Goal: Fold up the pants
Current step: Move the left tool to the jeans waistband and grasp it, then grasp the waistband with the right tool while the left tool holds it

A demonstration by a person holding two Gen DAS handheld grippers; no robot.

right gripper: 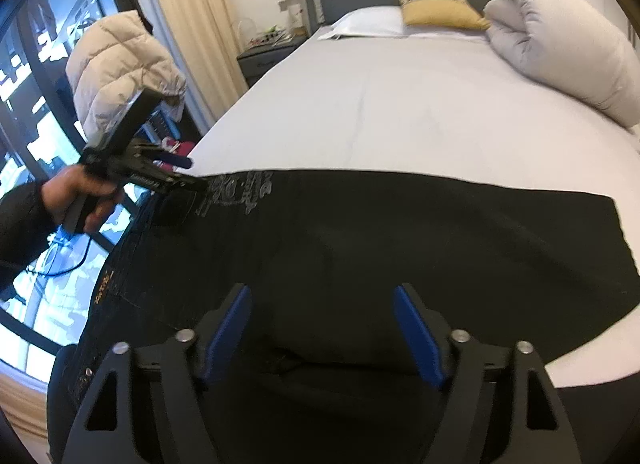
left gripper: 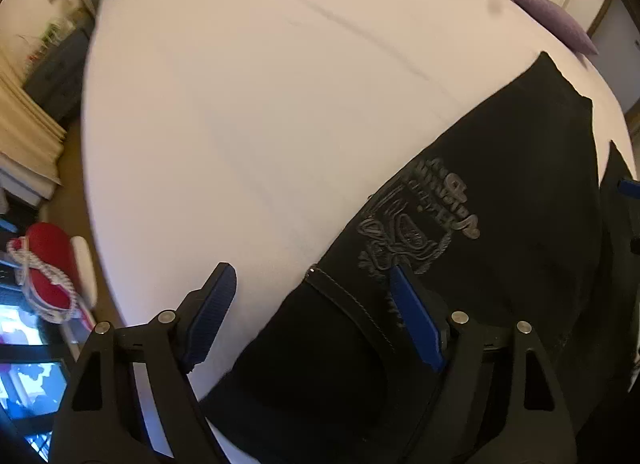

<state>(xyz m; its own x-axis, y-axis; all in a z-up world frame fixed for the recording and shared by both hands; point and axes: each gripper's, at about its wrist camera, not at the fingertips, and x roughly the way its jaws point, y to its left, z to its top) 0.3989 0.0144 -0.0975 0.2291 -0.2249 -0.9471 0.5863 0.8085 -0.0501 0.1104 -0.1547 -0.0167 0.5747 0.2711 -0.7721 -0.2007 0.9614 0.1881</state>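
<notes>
Black pants (left gripper: 512, 191) with a grey embroidered emblem (left gripper: 416, 223) lie flat across the near part of a white bed (left gripper: 240, 103). My left gripper (left gripper: 310, 276) hangs open over the pants' waist corner, with one pad above the sheet and the other above the cloth. In the right wrist view a hand holds the left gripper (right gripper: 192, 173) at the emblem end of the pants (right gripper: 400, 232). My right gripper (right gripper: 320, 296) is open over the near edge of the dark cloth and grips nothing. Its blue pad (left gripper: 628, 185) shows at the right rim of the left wrist view.
A rolled grey duvet (right gripper: 560, 43), a yellow cushion (right gripper: 440, 9) and a white pillow (right gripper: 368, 23) sit at the headboard end. A purple cushion (left gripper: 552, 19) lies beyond the pants. A puffy jacket (right gripper: 120, 59), a nightstand (right gripper: 264, 51) and a red object (left gripper: 48, 264) are beside the bed.
</notes>
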